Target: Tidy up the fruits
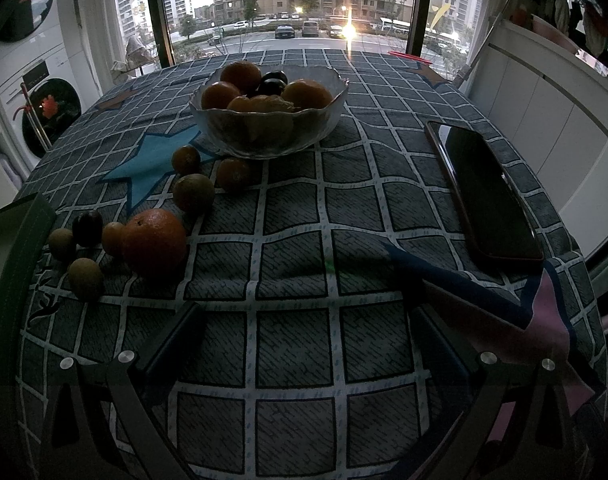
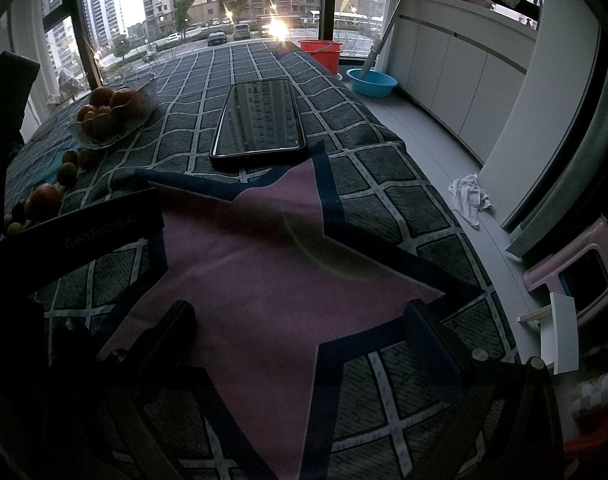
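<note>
A glass bowl (image 1: 268, 120) stands toward the far edge of the table (image 1: 296, 272), near the window side, already heaped with oranges and a couple of dark plums. The rest of the fruit lies loose on the checked cloth, trailing from the bowl toward the table's left edge: two small orange fruits (image 1: 186, 159) just in front of the bowl, a greenish round one (image 1: 193, 192) beside them, then a cluster nearer the left edge with a big orange (image 1: 154, 241), a dark plum (image 1: 87, 229) and several small brownish-green fruits (image 1: 86, 279) touching or nearly touching one another.

A phone (image 1: 485, 196) lies flat, screen up, toward the right edge (its glass mirrors the buildings outside).

The left gripper (image 1: 304, 360) hangs over the near edge of the table, its fingers spread wide with nothing between them. The right gripper (image 2: 300, 320) is over the near right corner, above a pink star (image 2: 272, 264) printed on the cloth, likewise spread wide and empty. In the right wrist view the bowl (image 2: 112, 120) sits far off to the left.
</note>
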Tool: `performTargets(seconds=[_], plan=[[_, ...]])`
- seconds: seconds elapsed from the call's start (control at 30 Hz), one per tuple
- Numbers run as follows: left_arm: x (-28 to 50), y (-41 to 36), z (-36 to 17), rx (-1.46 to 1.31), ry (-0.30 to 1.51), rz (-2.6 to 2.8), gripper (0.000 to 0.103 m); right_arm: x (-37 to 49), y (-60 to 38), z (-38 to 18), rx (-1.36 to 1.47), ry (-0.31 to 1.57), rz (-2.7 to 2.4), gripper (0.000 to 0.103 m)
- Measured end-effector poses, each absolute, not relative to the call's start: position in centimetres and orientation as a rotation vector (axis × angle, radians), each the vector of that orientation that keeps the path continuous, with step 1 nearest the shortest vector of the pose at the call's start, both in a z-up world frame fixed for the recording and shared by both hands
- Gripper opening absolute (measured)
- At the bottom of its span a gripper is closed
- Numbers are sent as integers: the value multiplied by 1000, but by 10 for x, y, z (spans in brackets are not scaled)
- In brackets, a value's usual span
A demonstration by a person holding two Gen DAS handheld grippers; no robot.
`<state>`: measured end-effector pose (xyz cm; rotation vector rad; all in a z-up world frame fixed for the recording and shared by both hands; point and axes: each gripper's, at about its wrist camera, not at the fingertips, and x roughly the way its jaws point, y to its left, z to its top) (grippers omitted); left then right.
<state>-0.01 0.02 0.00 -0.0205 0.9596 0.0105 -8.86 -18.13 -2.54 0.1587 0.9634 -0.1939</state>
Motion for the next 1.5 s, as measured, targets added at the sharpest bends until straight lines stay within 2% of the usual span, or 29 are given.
performTargets(seconds=[1.2, 1.4, 1.5], plan=[[6, 3, 3, 7, 992, -6, 103, -89, -181, -26, 158, 963, -194, 103], [-49, 56, 52, -39, 914, -67, 103, -89, -181, -26, 159, 963, -195, 103], [-81, 86, 47, -30, 881, -29, 103, -89, -181, -25, 160, 963, -195, 103]])
